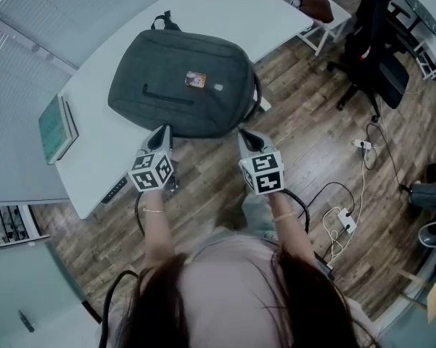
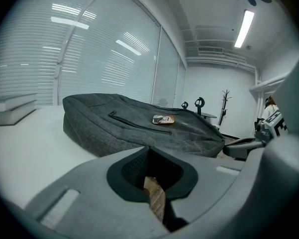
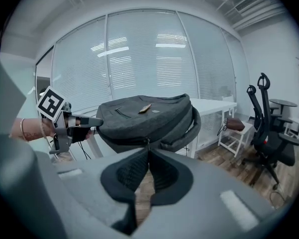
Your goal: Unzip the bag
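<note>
Left gripper (image 1: pixel 165 130) and right gripper (image 1: pixel 243 133), both with fingers closed, sit at the near edge of the bag (image 1: pixel 181 85) on the worktop (image 1: pixel 203 6); best the right pinches the zipper pull (image 3: pixel 148 142) squarely, drawing along the seam while the left braces.

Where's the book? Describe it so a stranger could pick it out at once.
Find the white table with the grey backpack on it. At the table's left edge, next to the window blinds, the book lies flat, apart from the backpack. It is the only thin green thing there.
</note>
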### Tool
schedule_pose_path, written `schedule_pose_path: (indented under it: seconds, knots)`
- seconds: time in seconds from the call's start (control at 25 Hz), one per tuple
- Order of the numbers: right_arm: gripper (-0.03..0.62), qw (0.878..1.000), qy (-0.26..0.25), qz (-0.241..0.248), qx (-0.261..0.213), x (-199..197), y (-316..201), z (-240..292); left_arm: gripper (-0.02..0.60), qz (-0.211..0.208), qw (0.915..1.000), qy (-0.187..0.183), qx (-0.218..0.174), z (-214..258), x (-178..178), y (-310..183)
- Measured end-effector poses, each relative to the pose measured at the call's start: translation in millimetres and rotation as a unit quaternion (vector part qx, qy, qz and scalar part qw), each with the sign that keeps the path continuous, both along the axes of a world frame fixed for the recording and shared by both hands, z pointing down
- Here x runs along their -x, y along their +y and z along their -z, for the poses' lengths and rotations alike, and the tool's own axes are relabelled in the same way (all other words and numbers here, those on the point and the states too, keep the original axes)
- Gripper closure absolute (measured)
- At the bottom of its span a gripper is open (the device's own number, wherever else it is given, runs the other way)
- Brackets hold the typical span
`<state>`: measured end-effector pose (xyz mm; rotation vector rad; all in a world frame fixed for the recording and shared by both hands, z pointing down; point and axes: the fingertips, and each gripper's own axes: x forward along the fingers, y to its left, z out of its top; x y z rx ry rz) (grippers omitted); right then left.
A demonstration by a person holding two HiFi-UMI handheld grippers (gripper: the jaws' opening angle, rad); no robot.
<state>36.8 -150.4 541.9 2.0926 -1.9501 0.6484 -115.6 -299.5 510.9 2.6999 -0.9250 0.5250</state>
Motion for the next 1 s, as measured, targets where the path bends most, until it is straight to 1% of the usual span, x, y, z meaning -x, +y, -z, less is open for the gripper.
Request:
schedule_pose_path:
  seconds: [0.4,0.72,1.0]
  knots:
    - [0.583,1.000,0.014,0.007,-0.009,-30,-2,8,0.571,0.021,0.9998,-0.003,-0.001,0,0,0]
    - [0.585,0.999,0.006,0.045,-0.009,-35,-4,8,0.569,0.057,0.9983,0.016,0.002,3,0,1]
    - [0.583,0.997,0.023,0.068,-0.013,-49,-7,9,0.569,0.078,0.9968,0.015,-0.007,2,0,3]
